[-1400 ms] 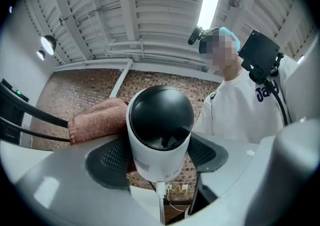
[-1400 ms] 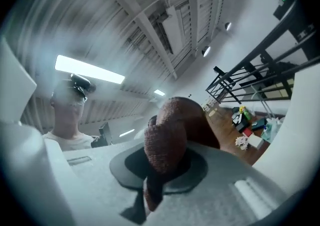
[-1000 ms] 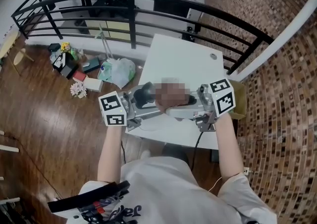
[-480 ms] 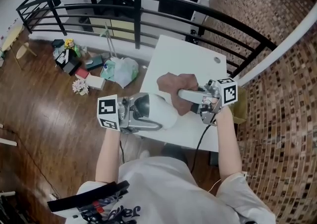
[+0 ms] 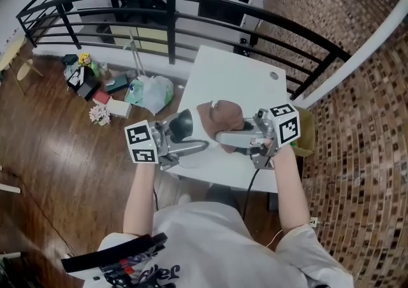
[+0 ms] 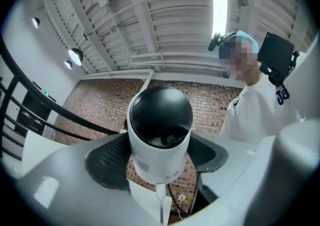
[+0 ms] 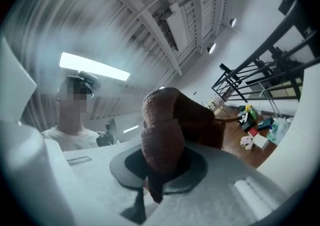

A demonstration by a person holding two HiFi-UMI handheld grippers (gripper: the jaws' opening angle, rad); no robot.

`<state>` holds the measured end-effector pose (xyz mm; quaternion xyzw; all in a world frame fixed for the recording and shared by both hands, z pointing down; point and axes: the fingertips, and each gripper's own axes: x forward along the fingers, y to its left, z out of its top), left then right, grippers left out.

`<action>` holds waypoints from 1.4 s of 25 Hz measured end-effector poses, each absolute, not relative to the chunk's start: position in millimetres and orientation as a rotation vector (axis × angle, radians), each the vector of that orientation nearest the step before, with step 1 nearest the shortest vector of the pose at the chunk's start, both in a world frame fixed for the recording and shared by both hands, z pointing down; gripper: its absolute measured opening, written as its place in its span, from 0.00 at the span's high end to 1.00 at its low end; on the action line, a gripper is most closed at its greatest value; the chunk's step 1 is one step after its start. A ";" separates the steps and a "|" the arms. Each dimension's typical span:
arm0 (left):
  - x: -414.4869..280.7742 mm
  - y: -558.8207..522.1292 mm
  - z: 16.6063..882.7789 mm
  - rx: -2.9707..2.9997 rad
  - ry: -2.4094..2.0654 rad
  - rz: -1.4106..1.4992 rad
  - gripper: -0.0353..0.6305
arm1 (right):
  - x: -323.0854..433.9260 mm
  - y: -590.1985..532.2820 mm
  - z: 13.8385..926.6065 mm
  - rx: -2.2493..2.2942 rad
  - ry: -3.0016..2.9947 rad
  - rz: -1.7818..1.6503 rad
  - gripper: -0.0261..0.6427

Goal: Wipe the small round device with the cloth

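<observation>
The small round device [image 5: 182, 125], a white body with a glossy black dome, is held above the near edge of the white table [image 5: 229, 76]. My left gripper [image 5: 186, 139] is shut on it. In the left gripper view the device [image 6: 160, 135] fills the middle between the dark pads [image 6: 107, 160], dome up, with a thin cable [image 6: 161, 205] hanging below. My right gripper [image 5: 224, 134] is shut on a bunched brown cloth [image 5: 220, 115], which sits just right of the device. The cloth [image 7: 162, 137] stands up from the jaws in the right gripper view.
A black railing [image 5: 191, 0] curves behind the table. Below on the wood floor lie bags and clutter [image 5: 121, 86]. A brick wall [image 5: 370, 121] rises on the right. The table has a small round hole [image 5: 274, 75]. A black cable [image 5: 250, 185] drops from the right gripper.
The grippers met a second ago, drew apart, and have come close again. The cloth is now bunched and nearer the device, and the device's dark dome has turned upward.
</observation>
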<state>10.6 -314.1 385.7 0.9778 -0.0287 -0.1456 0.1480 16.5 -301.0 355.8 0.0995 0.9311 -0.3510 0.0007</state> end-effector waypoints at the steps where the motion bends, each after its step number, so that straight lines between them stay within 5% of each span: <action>1: 9.7 -320.1 385.0 2.801 -0.118 -0.439 0.38 | 12.3 -294.1 356.5 0.315 2.968 -1.079 0.93; 11: 1.5 -288.6 366.9 2.850 0.089 -0.519 0.38 | 49.1 -319.5 336.5 0.120 2.895 -0.979 0.93; 19: 4.1 -260.2 328.2 2.840 0.420 -0.685 0.38 | 18.8 -330.4 369.5 0.273 2.778 -1.244 0.93; 35: -8.0 -326.0 349.0 2.747 -0.031 -0.723 0.38 | -13.4 -256.9 346.3 0.378 3.128 -0.904 0.93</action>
